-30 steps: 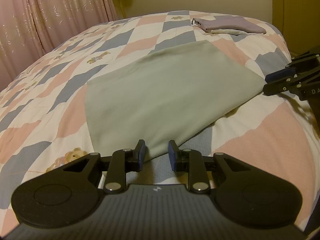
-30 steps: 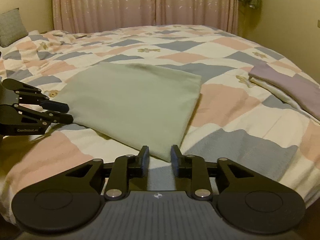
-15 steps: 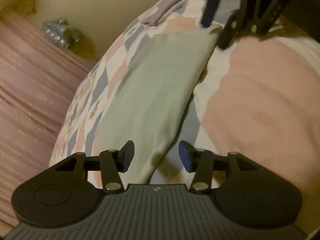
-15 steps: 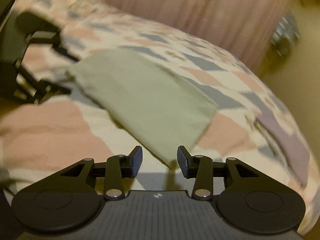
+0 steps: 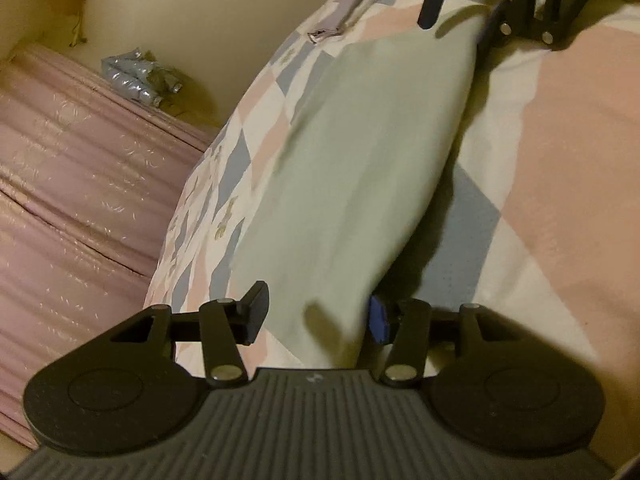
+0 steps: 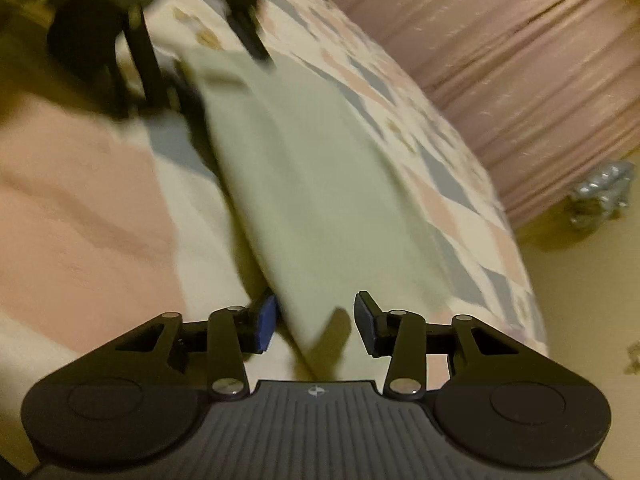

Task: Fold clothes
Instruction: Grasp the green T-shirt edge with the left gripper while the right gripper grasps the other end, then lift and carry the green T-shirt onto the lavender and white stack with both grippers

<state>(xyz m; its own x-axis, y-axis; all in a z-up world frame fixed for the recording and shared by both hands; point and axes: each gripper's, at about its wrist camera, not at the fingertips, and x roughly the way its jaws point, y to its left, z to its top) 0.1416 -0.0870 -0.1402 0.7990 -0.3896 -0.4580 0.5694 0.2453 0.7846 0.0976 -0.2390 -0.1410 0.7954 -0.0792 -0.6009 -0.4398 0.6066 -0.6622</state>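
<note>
Grippers rolled sideways, tilted down. Left gripper (image 5: 316, 318) opening, straddling near corner of green cloth (image 5: 360, 168) on quilt (image 5: 560, 160). Right gripper (image 6: 316, 320) part-open around opposite corner, not clamped.

The left gripper (image 5: 316, 318) is a matte black linkage: two flat rounded lobes at 7 and 5 o'clock of its own wrist view, each with a faint embossed circle, joined by a ribbed dark grey body bearing a small pale emblem at 6 o'clock, with silver pivot pins on the slim link arms. Its fingertips (image 5: 378, 319) carry blue pads. The right gripper (image 6: 316, 322) has the same build, with black lobes, a ribbed grey body with the emblem, silver pins and a blue-faced pad, and shows again at 1 o'clock in the left wrist view as black bars with round silver screws.
</note>
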